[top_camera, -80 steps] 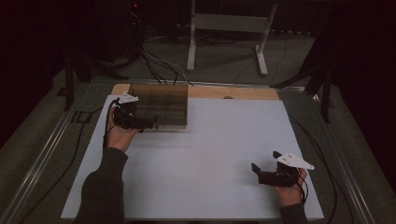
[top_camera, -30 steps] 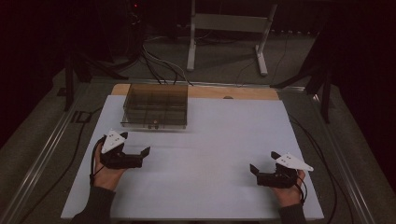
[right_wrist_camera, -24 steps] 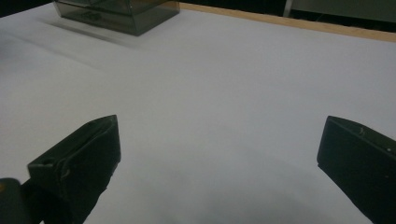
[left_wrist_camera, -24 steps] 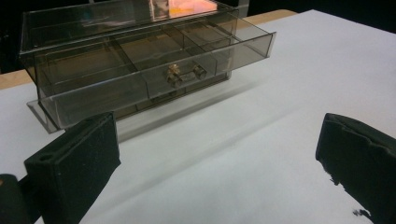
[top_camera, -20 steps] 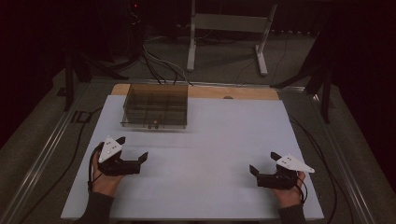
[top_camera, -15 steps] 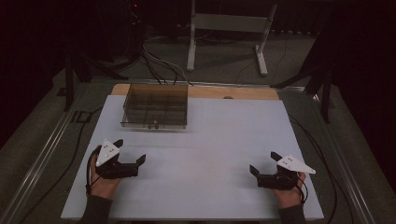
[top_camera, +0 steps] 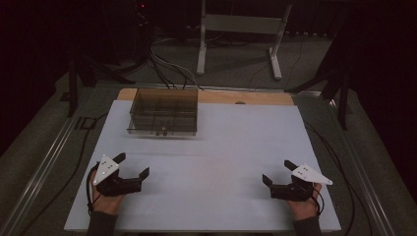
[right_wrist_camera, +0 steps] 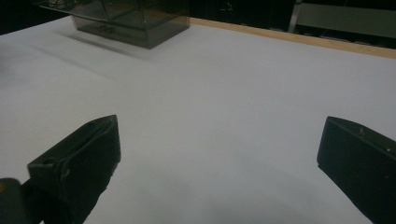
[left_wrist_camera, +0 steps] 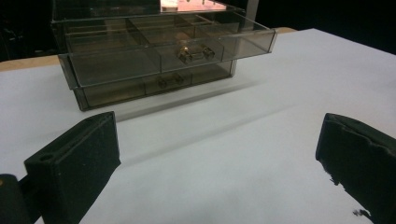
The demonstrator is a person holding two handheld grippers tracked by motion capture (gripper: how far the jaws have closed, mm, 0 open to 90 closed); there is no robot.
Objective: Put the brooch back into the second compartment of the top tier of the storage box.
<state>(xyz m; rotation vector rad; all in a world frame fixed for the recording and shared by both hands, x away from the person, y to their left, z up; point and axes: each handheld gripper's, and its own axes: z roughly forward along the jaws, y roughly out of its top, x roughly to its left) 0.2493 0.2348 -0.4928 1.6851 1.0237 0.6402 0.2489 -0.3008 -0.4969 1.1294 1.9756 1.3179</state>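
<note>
Both hands parked low on the white table [top_camera: 221,162], clear of the work. Left claw [top_camera: 132,167] and right claw [top_camera: 276,172] spread apart, empty. Smoked drawer box [top_camera: 163,112] at 11 o'clock, top drawer [left_wrist_camera: 168,56] apparently pulled out for access.

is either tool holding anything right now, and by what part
Nothing is held. The left tool and the right tool are both open over the white table, apart from the clear drawer box.
</note>
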